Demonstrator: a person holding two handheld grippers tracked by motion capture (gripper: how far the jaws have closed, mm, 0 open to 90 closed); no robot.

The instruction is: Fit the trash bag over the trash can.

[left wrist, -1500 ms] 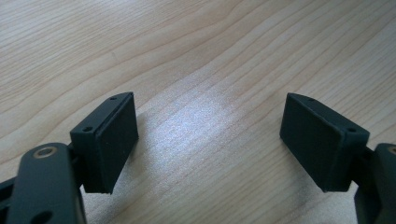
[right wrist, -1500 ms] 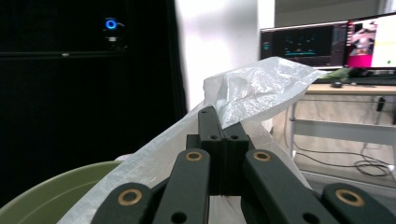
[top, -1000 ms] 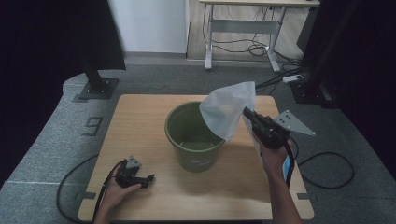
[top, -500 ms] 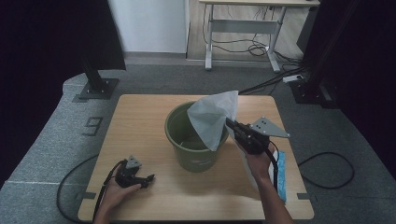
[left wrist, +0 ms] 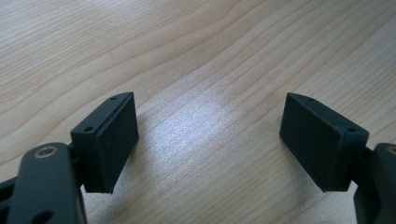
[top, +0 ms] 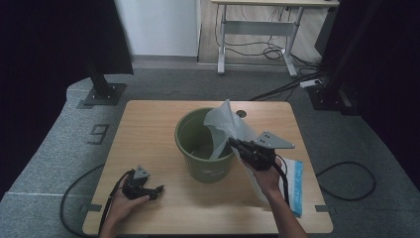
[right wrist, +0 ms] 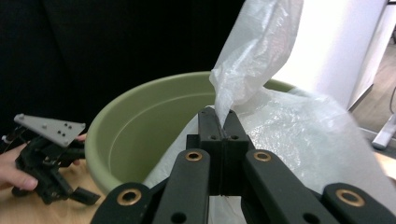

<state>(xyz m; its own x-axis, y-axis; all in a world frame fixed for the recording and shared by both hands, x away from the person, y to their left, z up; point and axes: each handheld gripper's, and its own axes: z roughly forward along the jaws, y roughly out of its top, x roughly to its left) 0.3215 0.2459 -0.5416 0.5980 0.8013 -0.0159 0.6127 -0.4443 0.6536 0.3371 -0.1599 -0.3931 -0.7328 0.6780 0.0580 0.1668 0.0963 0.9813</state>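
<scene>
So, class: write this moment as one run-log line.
right claw: shut on plastic bag, at green bucket rim | left claw: open, empty, on wooden table | bag: not yet lining bucket

A thin, translucent white plastic bag [top: 229,128] was pinched in the closed jaws of the right gripper [top: 236,146], crumpled and rising to a point above them. Its lower part draped over the near right rim of a round olive-green bucket [top: 198,163], part hanging inside and part outside. The bucket stood upright near the middle of the wooden table, its mouth open, a pale mark on its front wall.
</scene>
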